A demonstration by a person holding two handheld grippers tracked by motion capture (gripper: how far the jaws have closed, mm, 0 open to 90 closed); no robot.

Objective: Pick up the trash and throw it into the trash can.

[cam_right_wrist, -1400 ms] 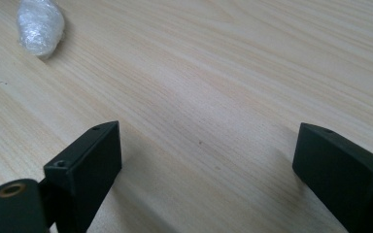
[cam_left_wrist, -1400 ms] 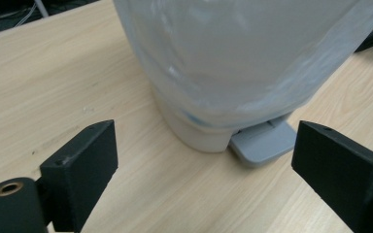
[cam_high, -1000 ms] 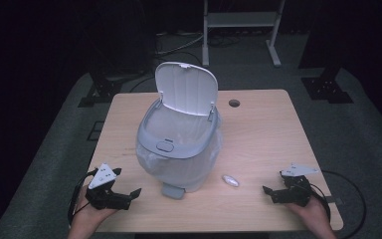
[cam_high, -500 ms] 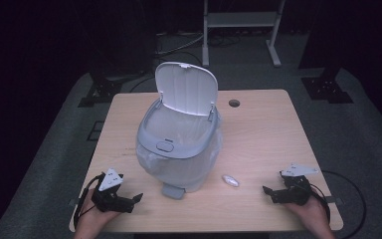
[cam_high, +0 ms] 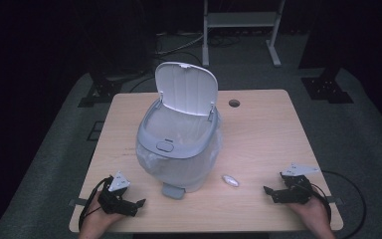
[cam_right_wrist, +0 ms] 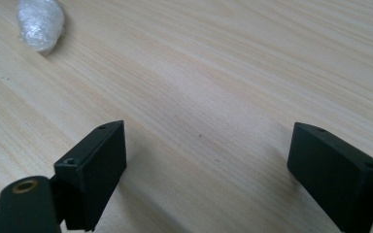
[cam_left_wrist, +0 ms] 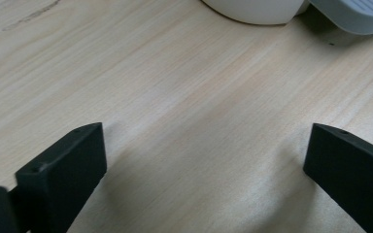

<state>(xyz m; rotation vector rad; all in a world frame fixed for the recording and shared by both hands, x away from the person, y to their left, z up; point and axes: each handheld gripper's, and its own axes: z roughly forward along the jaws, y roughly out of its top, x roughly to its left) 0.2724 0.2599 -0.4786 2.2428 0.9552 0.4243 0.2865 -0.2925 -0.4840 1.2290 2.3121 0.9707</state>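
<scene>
Table [cam_high: 278,134] broad and bare around the lidded bin [cam_high: 179,149], which sits mid-table with its flap tipped up and a clear liner inside. My left gripper [cam_high: 138,203] has come down since a second ago, from a raised, tilted hold to low over the near-left corner, jaws wide apart with nothing between them. My right gripper [cam_high: 267,191] rests near the right edge, jaws apart and empty, having just eased slightly inward. Small crumpled plastic wad [cam_right_wrist: 42,24] lies on the wood between bin and right gripper, near but untouched. Likely the approach to pick it up begins now.
</scene>
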